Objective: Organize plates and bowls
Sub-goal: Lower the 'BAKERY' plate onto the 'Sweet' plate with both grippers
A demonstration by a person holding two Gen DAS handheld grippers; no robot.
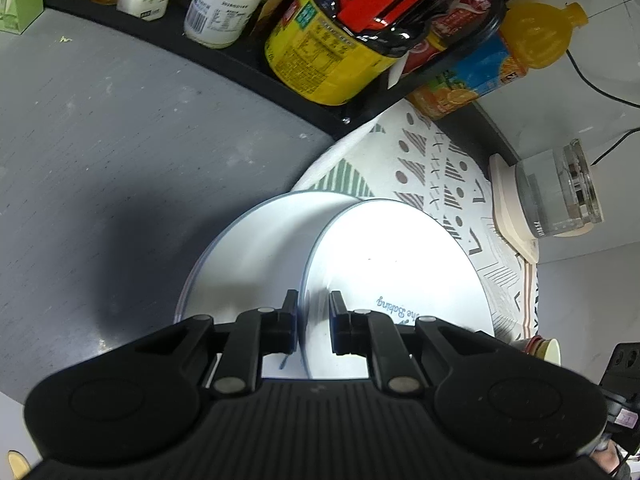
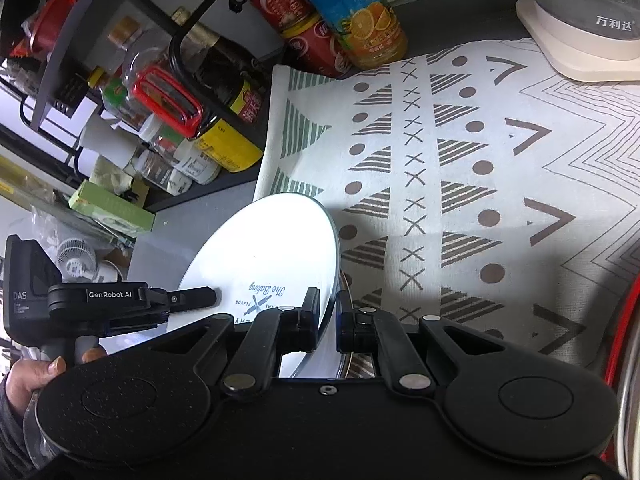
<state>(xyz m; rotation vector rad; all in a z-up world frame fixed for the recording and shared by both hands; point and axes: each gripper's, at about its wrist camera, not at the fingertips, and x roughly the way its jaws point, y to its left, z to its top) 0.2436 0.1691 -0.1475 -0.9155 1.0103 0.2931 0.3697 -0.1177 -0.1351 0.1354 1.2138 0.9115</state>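
Both grippers are pinching the white plate (image 2: 272, 256) reading "The Baking": right gripper (image 2: 328, 312) and "GenRobot.AI"-marked left gripper (image 1: 313, 312) clamping its rim. It is hovering tilted at the patterned cloth's (image 2: 500, 184) edge, with the orange-juice bottle (image 2: 360, 20) beyond the cloth.

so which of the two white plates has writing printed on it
The plate clamped on edge in the left gripper, showing blue script lettering; the other plate, lying beneath it, shows a plain face.

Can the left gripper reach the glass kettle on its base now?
Probably not: the left gripper is shut on the white plate, which the right gripper also holds, and the glass kettle stands apart.
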